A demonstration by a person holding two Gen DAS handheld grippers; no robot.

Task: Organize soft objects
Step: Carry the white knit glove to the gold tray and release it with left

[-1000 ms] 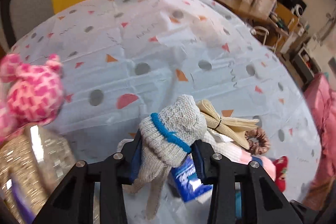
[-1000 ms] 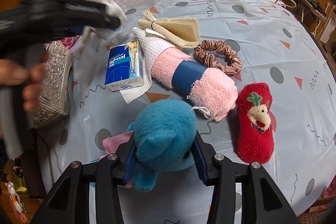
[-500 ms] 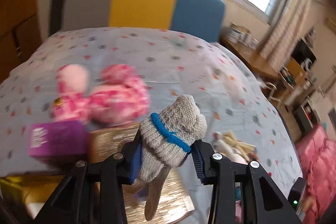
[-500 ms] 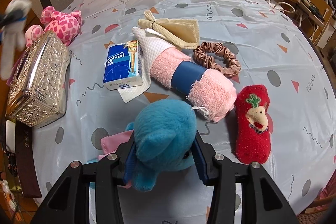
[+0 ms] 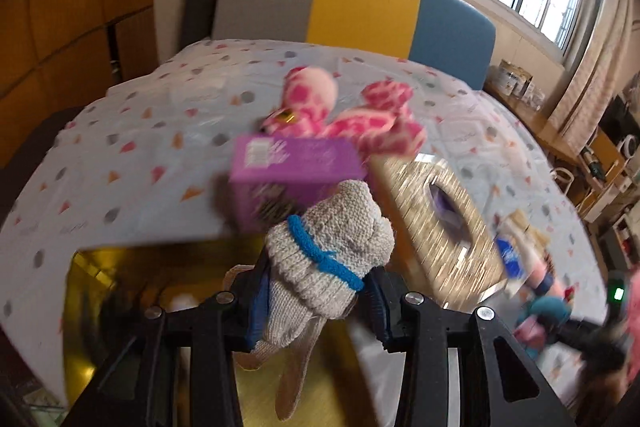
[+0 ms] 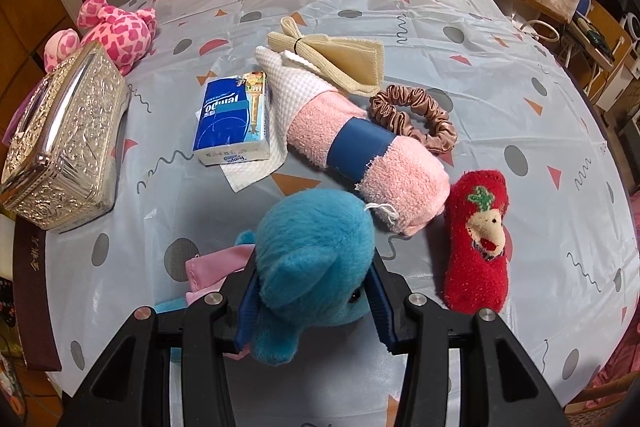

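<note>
1. Your left gripper (image 5: 316, 301) pinches a grey knitted glove (image 5: 328, 263), coarse ribbed wool with a bright blue cord around its cuff. The rounded cuff end bulges up past the fingertips and limp knit fingers dangle below the jaws.
2. Behind the glove sit a purple cardboard box (image 5: 294, 167) and a pink spotted plush (image 5: 348, 119); to its right is the embossed silver tissue box (image 5: 440, 223), a shiny rectangular case. This view is blurred.
3. Your right gripper (image 6: 312, 301) squeezes a blue plush toy (image 6: 312, 259), short dense fur, rounded head. The blue pads press into both its sides, and its body fills the gap between them.
4. Taking the silver tissue box (image 6: 64, 147) as the landmark on the patterned tablecloth (image 6: 500, 75):
   - the blue plush lies right of it, nearer you;
   - a blue tissue packet (image 6: 232, 123) lies just right of it;
   - a rolled pink terry towel (image 6: 368, 159) with a blue band lies beyond the packet;
   - a brown satin scrunchie (image 6: 412, 117) and a fuzzy red sock (image 6: 478, 243) lie farthest right.
</note>
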